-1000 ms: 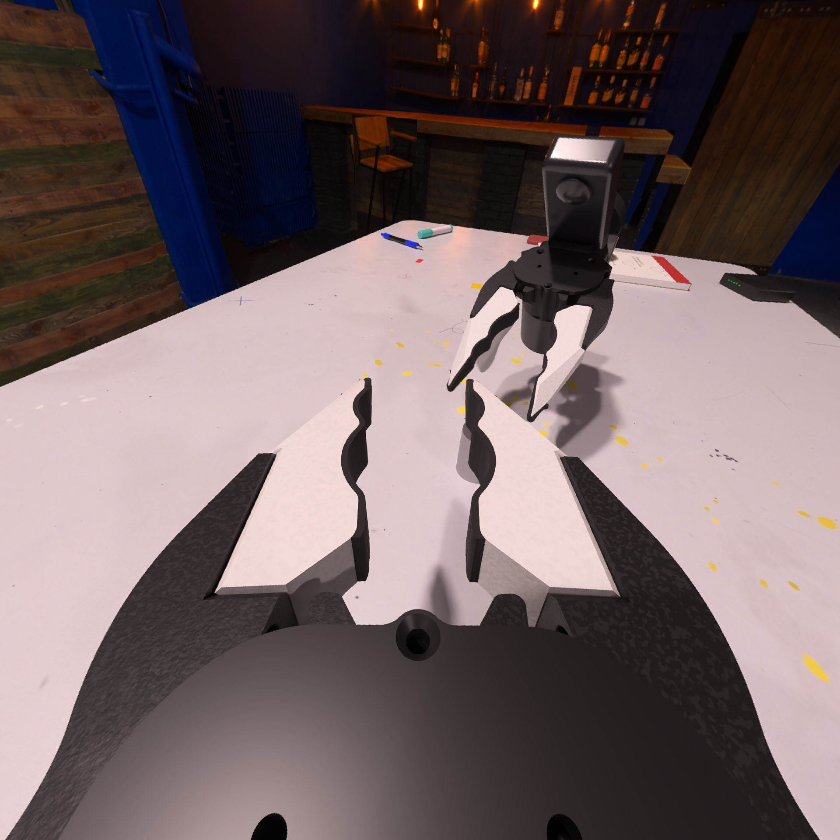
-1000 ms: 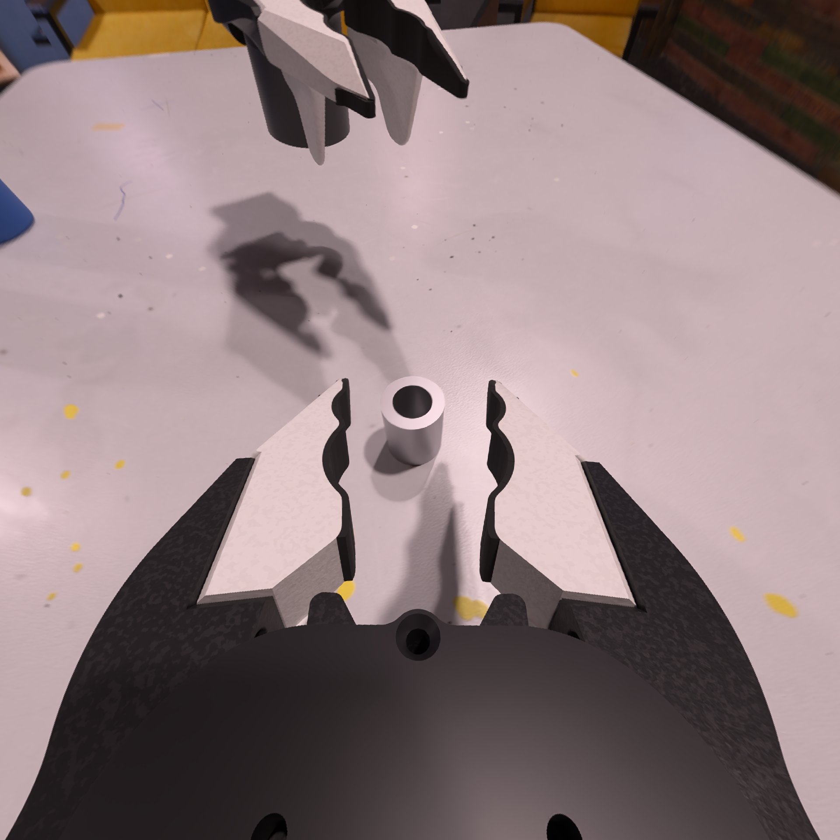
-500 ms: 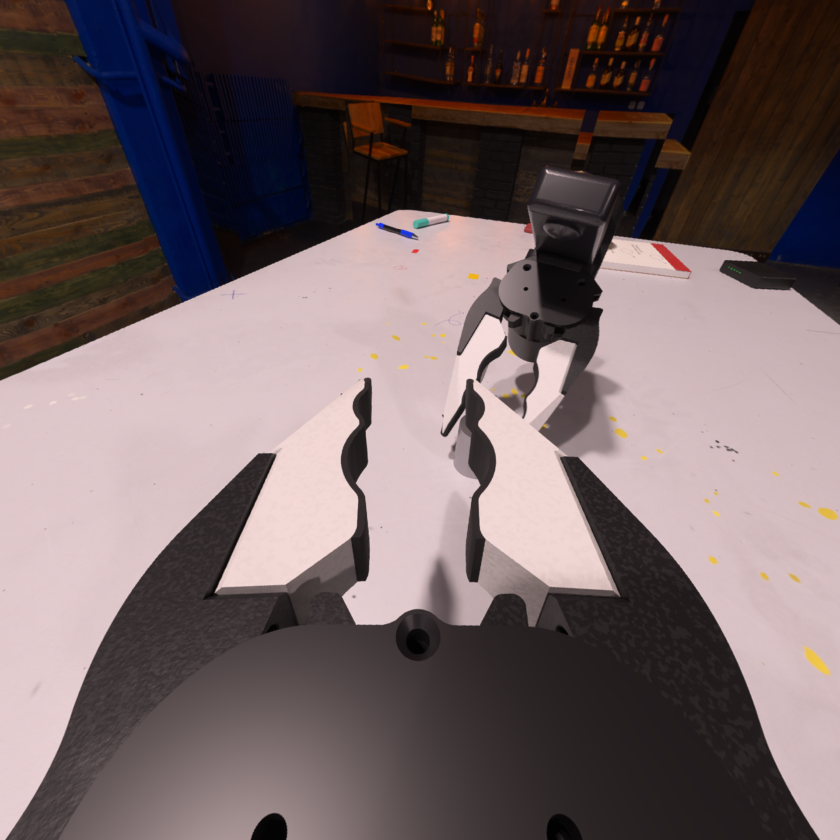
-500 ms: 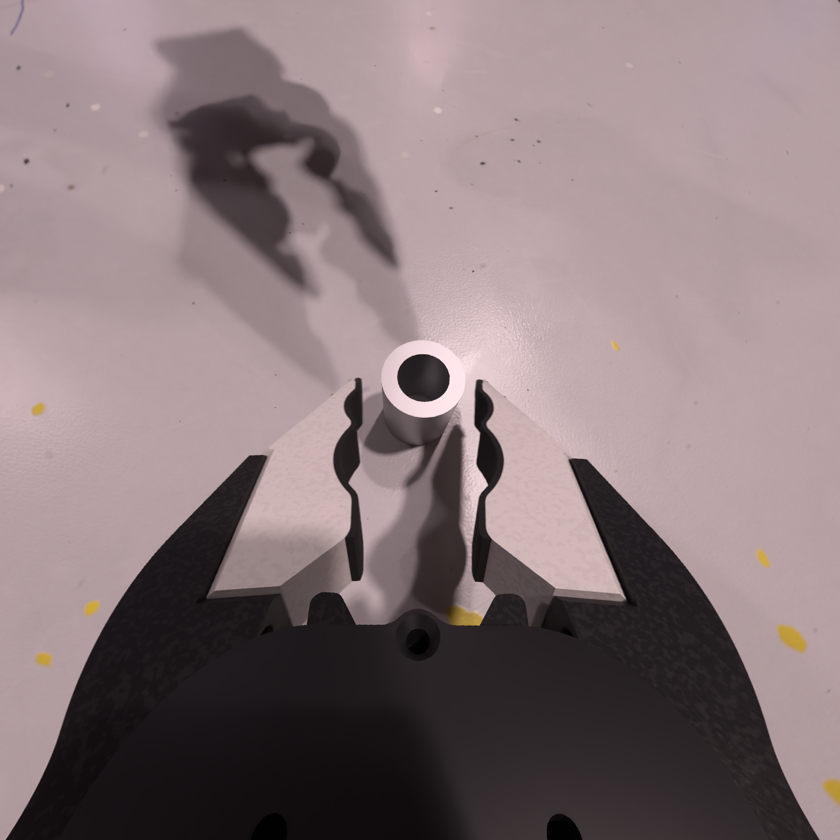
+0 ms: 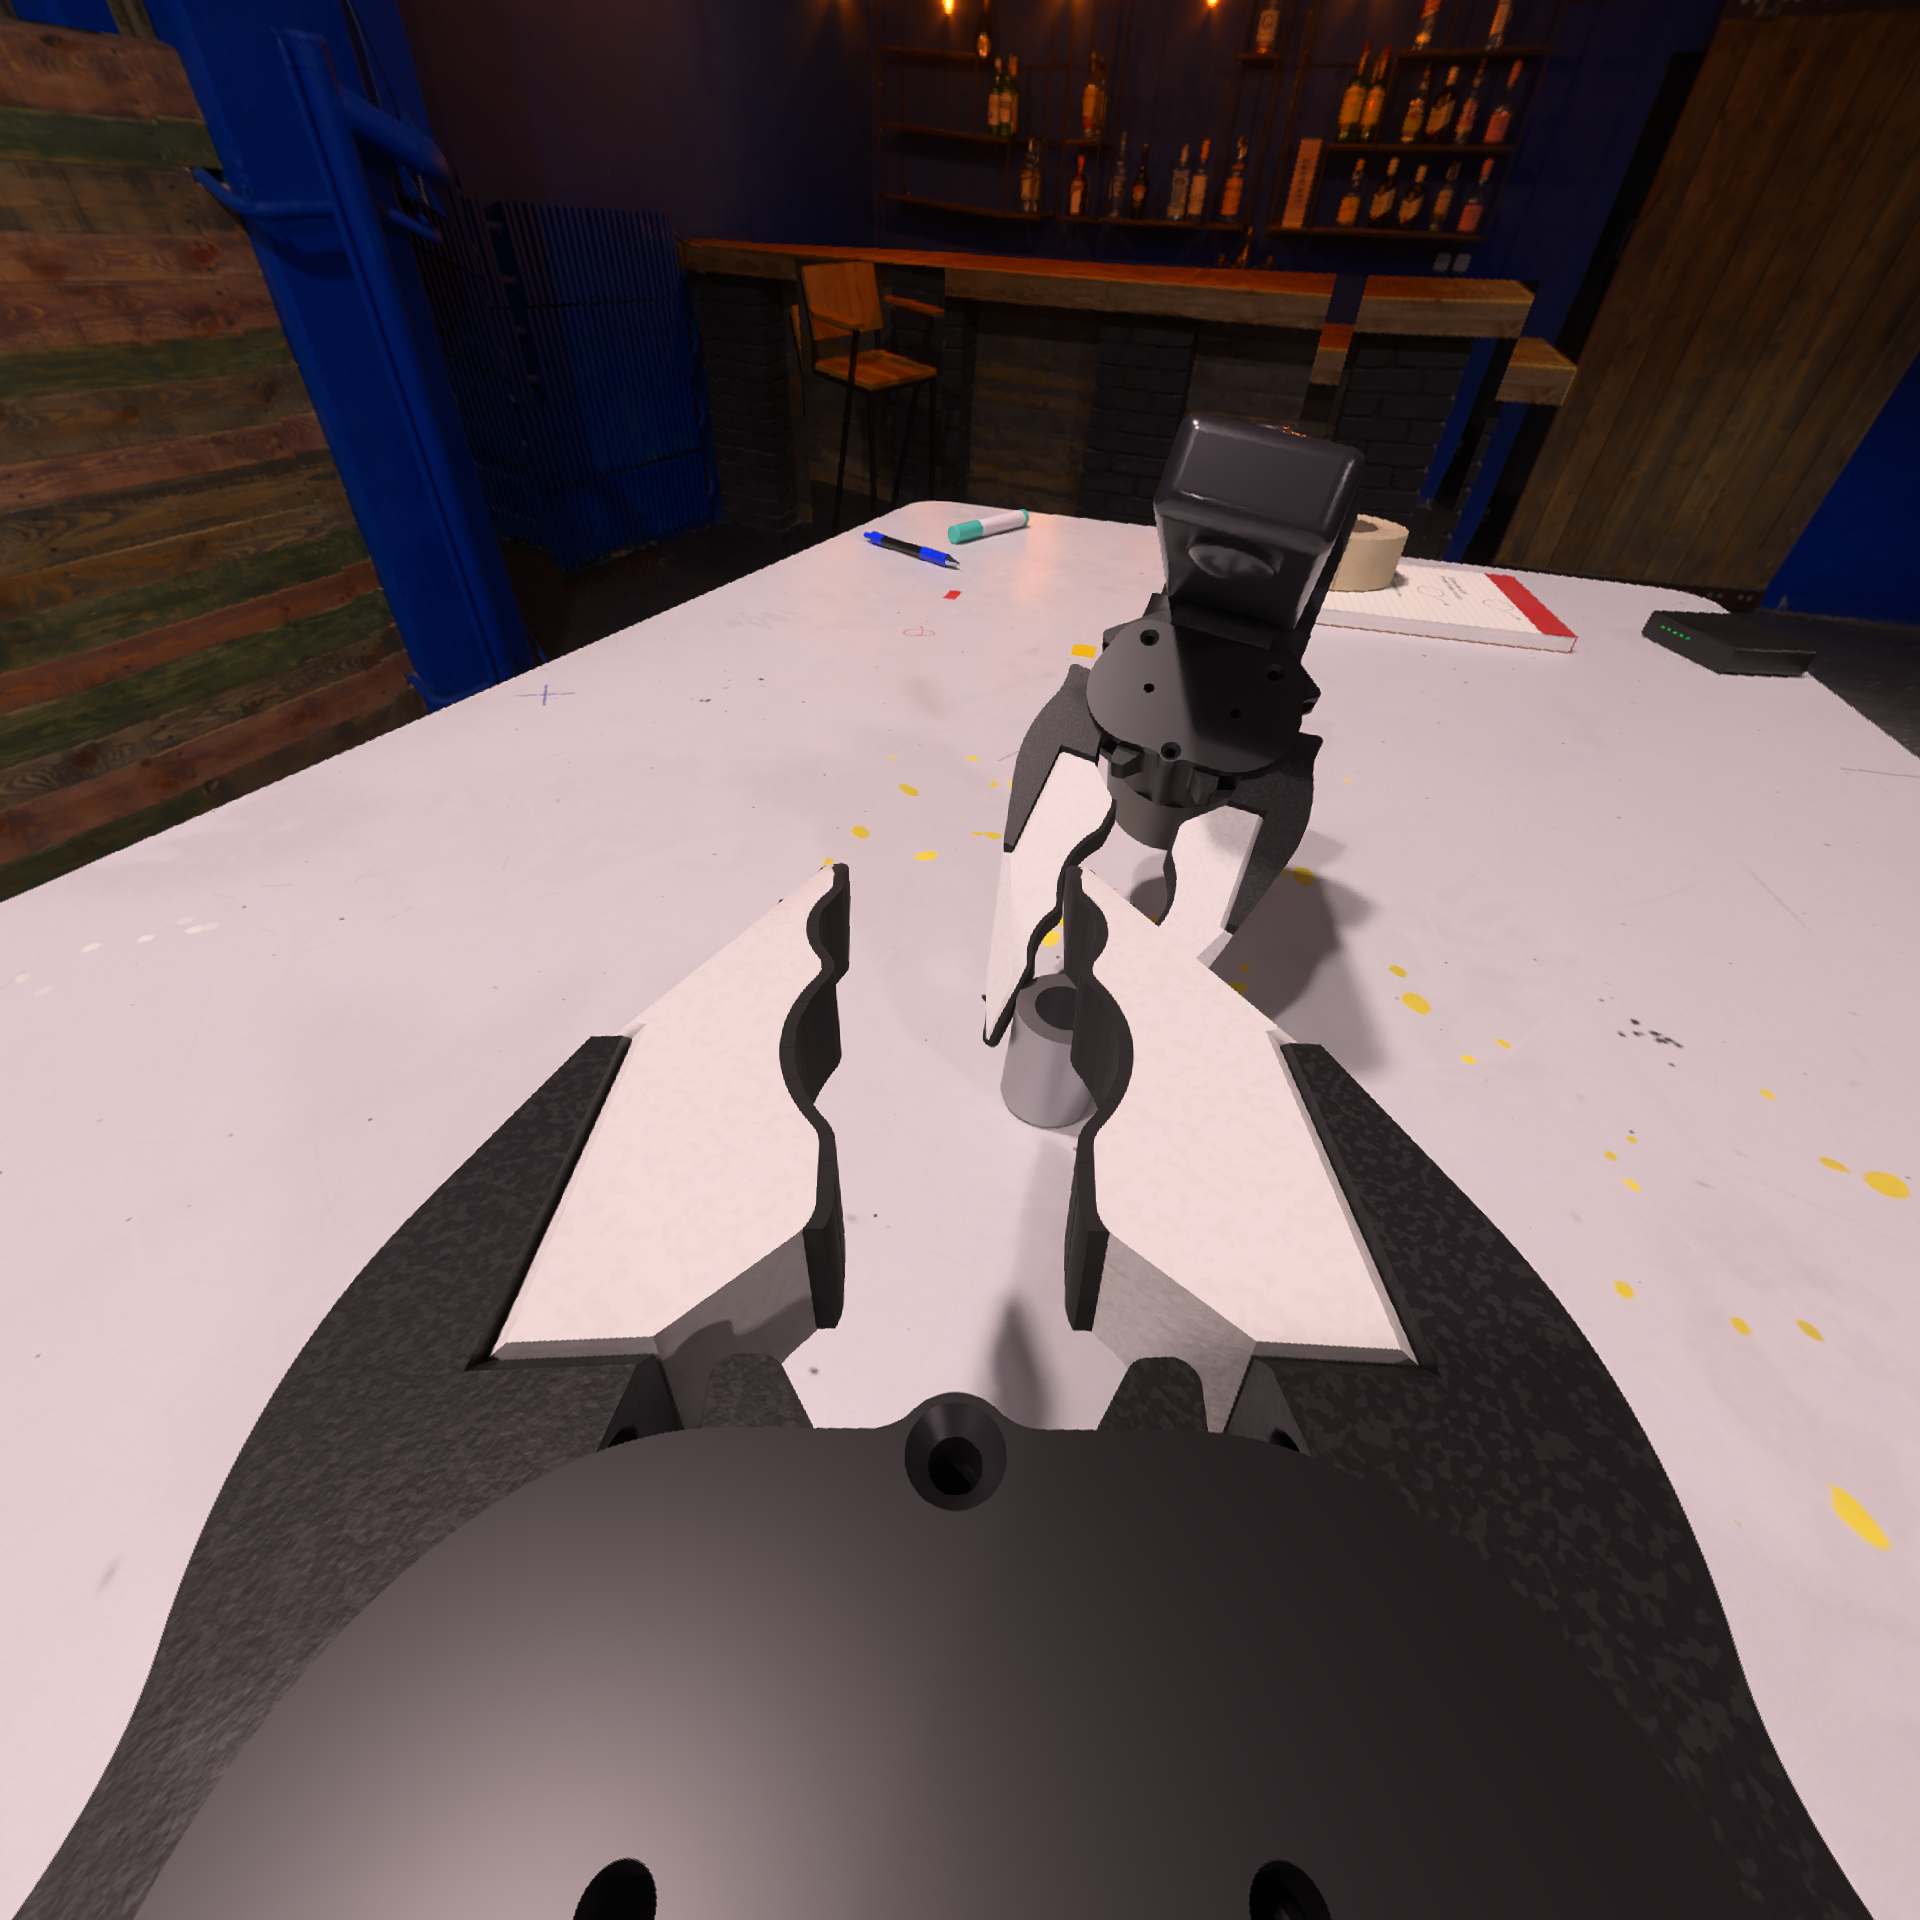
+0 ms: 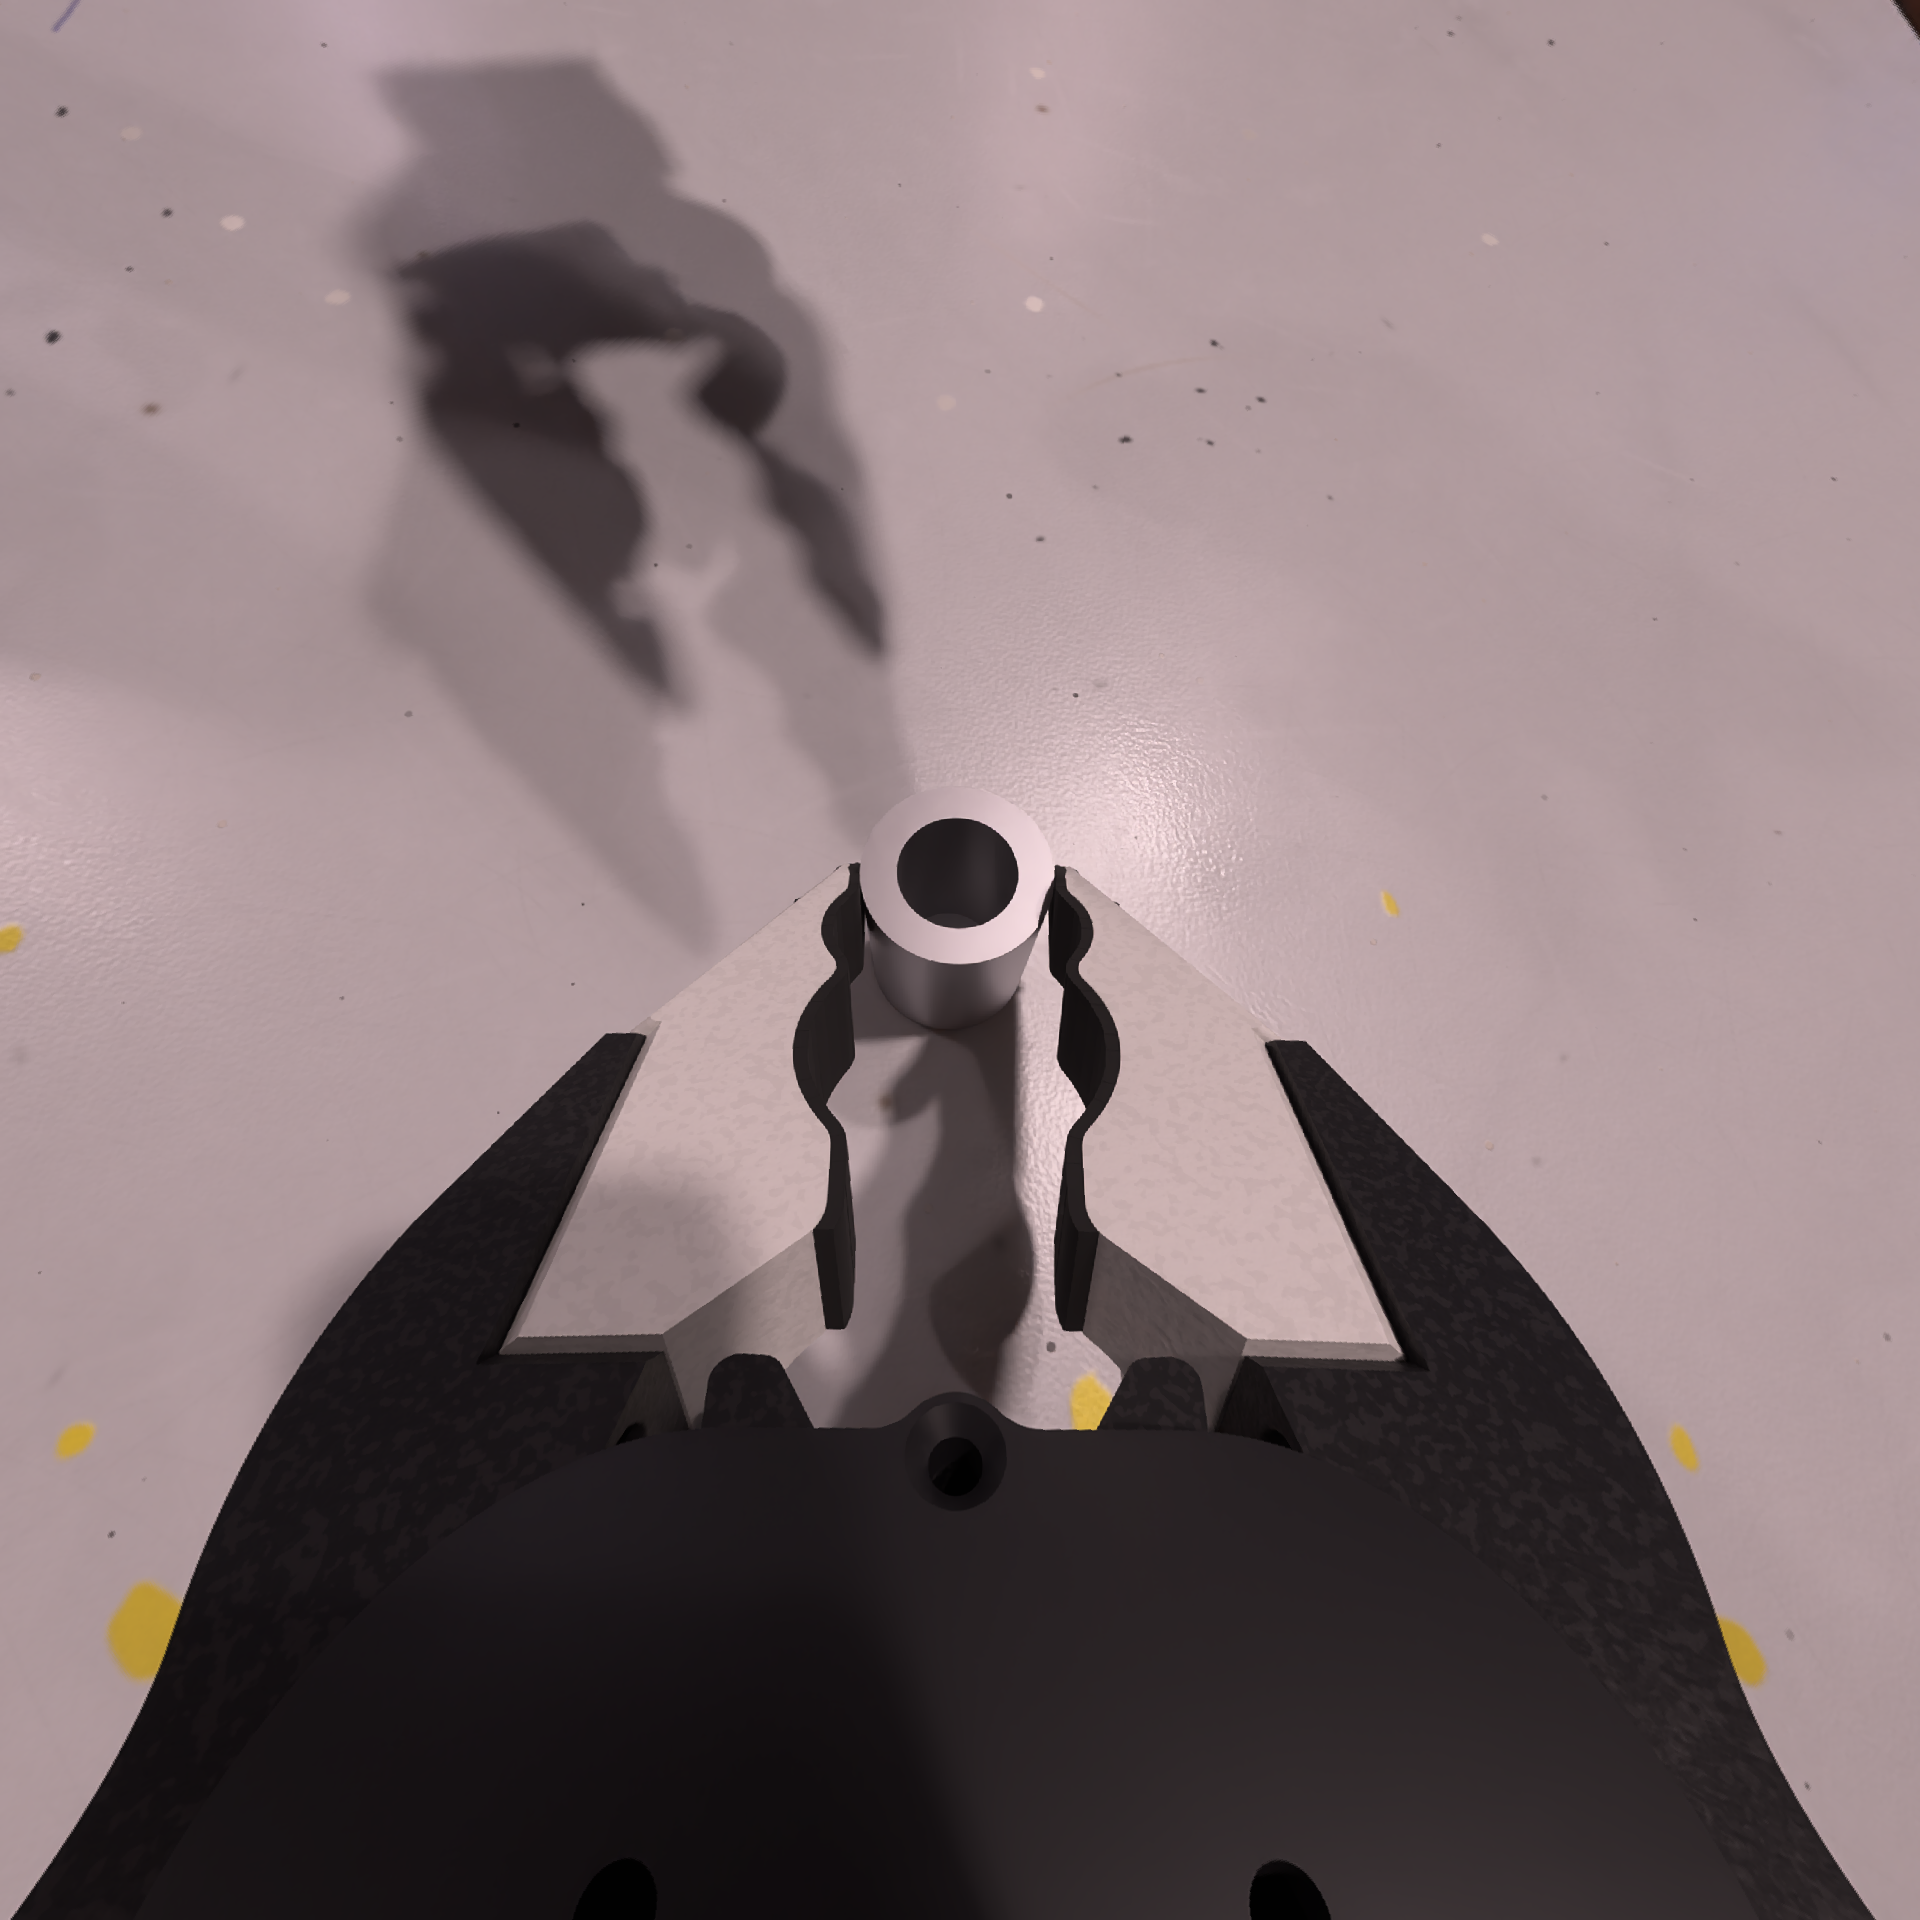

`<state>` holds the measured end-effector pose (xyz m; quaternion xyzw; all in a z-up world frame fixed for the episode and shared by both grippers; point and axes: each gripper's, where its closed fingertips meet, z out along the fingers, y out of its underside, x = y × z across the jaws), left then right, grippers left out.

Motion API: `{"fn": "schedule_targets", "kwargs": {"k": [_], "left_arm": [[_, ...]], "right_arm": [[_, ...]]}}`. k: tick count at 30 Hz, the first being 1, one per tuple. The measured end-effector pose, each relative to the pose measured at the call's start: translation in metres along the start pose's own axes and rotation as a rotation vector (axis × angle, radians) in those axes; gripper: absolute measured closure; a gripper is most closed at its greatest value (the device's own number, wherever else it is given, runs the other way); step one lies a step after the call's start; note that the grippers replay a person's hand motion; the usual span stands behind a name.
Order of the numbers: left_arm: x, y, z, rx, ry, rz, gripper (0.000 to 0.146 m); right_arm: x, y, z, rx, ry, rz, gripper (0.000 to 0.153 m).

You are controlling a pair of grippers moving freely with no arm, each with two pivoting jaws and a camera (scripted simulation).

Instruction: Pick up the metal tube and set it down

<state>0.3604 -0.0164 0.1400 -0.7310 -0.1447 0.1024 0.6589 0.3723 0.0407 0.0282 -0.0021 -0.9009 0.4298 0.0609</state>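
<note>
A short grey metal tube [image 6: 945, 982] stands upright on the white table [image 6: 1455, 623]. My right gripper [image 6: 956, 883] points steeply down at it, and both fingertips press the tube's sides near the top. In the left wrist view the tube [image 5: 1039, 1070] shows on the table between the right gripper's [image 5: 1103, 992] fingers, partly hidden by my left gripper's right finger. My left gripper [image 5: 956, 878] is open and empty, a little above the table, just short and left of the tube.
At the table's far end lie a blue pen [image 5: 909, 549], a teal-capped marker [image 5: 987, 525], a tape roll [image 5: 1371, 551], a red-edged notebook [image 5: 1455, 608] and a black box [image 5: 1730, 644]. The table's left edge [image 5: 312, 779] runs diagonally.
My right gripper has come down over the tube, and its fingers have closed from wide apart onto the tube's sides. My left gripper has barely moved.
</note>
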Motion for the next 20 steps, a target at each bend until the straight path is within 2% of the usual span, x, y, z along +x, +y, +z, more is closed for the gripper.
{"fn": "schedule_targets", "kwargs": {"k": [20], "left_arm": [[0.0013, 0.0011, 0.0014, -0.005, 0.005, -0.001, 0.105]], "right_arm": [[-0.0025, -0.0037, 0.0059, 0.0, -0.007, 0.018, 0.117]]}}
